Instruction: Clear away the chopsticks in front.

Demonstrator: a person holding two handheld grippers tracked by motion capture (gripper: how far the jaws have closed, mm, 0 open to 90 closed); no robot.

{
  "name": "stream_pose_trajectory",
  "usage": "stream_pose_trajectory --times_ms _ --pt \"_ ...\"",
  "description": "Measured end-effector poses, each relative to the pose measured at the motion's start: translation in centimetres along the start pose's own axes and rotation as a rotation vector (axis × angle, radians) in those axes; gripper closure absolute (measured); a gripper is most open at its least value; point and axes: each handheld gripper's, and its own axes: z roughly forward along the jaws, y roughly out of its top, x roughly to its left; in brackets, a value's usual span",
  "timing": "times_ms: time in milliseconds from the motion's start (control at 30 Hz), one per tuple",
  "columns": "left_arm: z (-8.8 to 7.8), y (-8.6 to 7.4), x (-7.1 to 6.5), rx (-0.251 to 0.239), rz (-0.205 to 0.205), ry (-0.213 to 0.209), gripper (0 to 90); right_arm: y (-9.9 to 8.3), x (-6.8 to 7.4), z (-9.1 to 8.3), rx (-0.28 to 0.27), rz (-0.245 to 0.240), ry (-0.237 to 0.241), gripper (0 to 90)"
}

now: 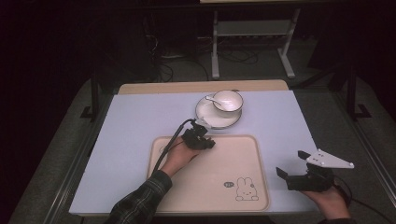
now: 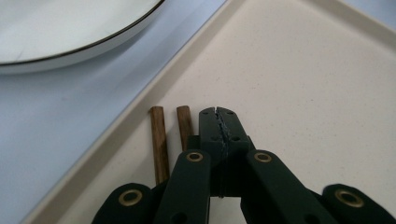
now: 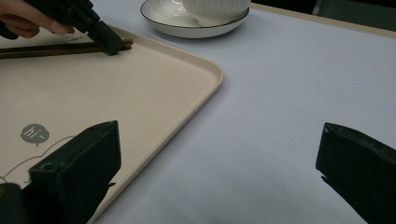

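Evidently, the left gripper (image 2: 219, 112) was clenched empty on the tray (image 2: 303, 93), with the chopsticks (image 2: 159, 140) just beside its jaws near the tray's rim. The right gripper (image 3: 219, 154) stood released beside the tray. A clean pickup required reopening and centring the jaws over both sticks before closing.

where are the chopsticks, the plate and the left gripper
chopsticks (image 2: 159, 140), left gripper view, shaft of the left stick
plate (image 1: 205, 116), high view, bare left rim
left gripper (image 2: 219, 116), left gripper view, tips of its shut jaws

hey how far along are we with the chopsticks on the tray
Done: the chopsticks lie inside the tray, along its far edge. In hand: the left gripper rests beside them, jaws shut on nothing. Left: whatever follows; the right gripper waits open off the tray.
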Motion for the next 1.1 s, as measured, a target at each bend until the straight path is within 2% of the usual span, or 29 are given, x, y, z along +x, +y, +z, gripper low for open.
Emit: stream_pose_trajectory --times_ms 333,600,633,700,1100 --pt "-2.0 -1.7 1.3 0.008 -0.043 0.020 89.5 0.0 0.0 0.0 0.001 0.001 0.002 0.0" --pt "-4.4 -3.9 2.3 0.029 -0.070 0.032 89.4 0.0 0.0 0.1 0.003 -0.002 0.001 0.0" --pt "-5.0 -4.6 2.7 0.027 -0.093 0.022 89.4 0.0 0.0 0.0 0.002 -0.003 0.001 0.0" --pt "-5.6 -5.2 3.0 0.024 -0.106 0.026 89.5 0.0 0.1 0.0 0.003 -0.002 0.000 0.0" --pt "-8.3 -7.9 4.0 0.024 -0.149 0.053 89.4 0.0 0.1 0.0 0.003 -0.001 -0.002 0.0"
